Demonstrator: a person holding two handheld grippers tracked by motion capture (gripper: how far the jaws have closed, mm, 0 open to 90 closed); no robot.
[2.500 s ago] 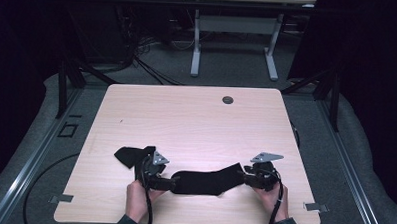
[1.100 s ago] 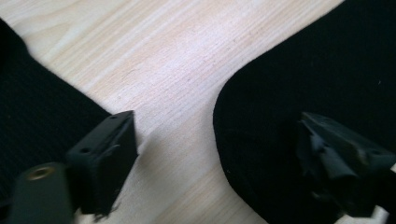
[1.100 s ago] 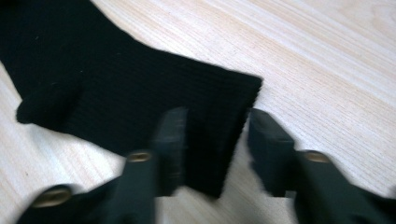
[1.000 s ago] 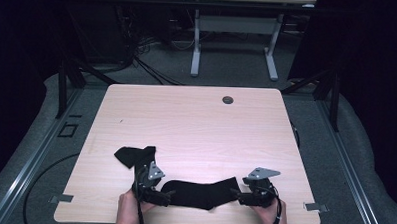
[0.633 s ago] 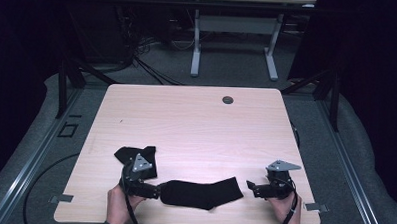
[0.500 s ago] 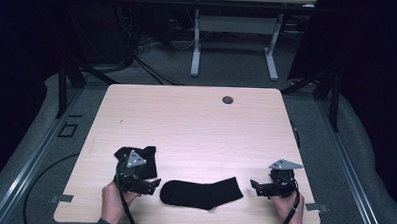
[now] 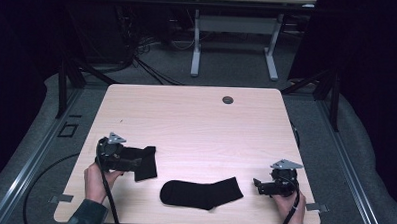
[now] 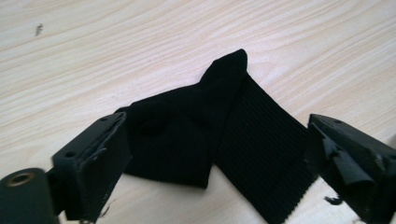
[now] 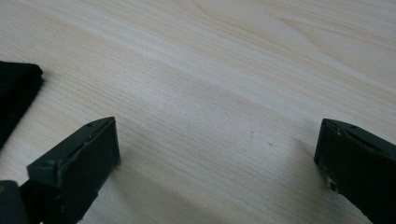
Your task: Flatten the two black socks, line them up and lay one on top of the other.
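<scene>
Two black socks | flat sock [image 7: 202, 193] lies along bench [image 7: 196, 122] front, toe left | folded sock [image 8: 219, 130] between left gripper's [image 8: 215, 158] spread jaws, untouched | right gripper [image 9: 217, 154] released, empty

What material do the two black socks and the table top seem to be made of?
Flat sock: probably knitted fabric, matte. Crumpled sock: ribbed knit; fine ribs show on its cuff. Table top: pale wood or wood-look laminate, smooth, with grain lines; which one is unclear.

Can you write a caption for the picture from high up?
Open left claw reaches the crumpled sock; flat sock lies beside open right claw.
</scene>
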